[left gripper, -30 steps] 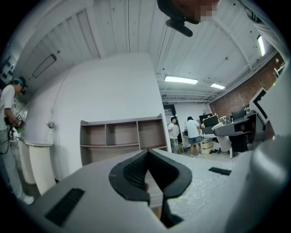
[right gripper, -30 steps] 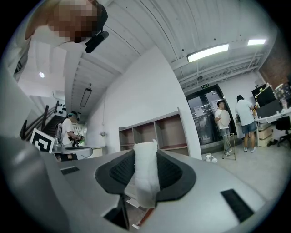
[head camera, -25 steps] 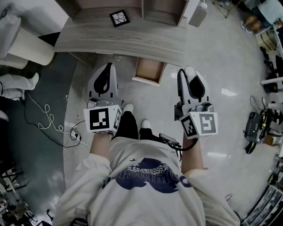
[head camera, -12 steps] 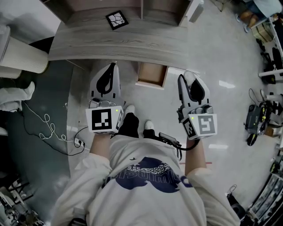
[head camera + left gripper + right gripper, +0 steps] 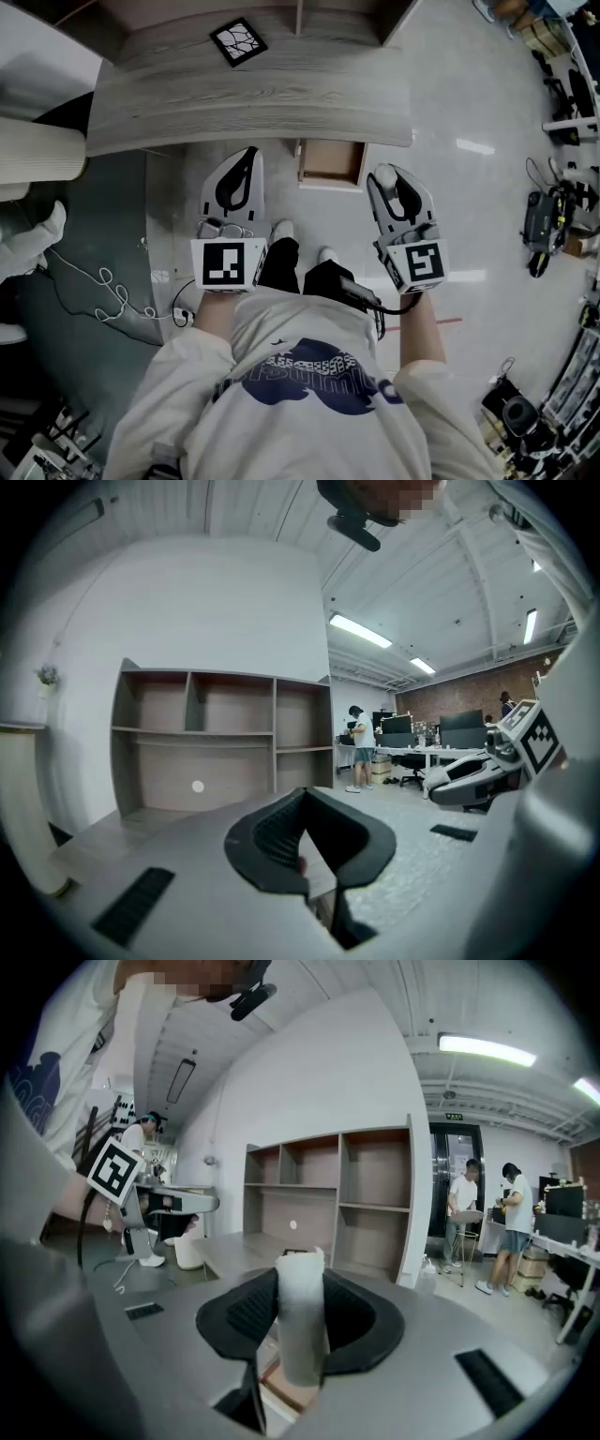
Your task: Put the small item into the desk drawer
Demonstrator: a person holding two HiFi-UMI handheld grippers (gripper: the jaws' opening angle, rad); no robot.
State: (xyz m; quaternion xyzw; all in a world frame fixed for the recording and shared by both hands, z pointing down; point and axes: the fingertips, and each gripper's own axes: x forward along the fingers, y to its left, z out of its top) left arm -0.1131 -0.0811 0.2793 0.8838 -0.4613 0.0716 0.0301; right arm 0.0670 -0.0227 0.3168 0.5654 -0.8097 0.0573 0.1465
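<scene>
Held low before the person, the right gripper grips the small white cylinder between its jaws, long axis upright and its top end poking above the pads, the left gripper is closed on nothing, and beyond both lies the open drawer under the desk.

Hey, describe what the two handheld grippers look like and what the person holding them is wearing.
The left gripper and right gripper are white rounded shells with black ribbed jaw linings; each carries a cube of black-and-white square markers. A black cable trails from the right one. The person wears a light top with a dark blue print.
</scene>
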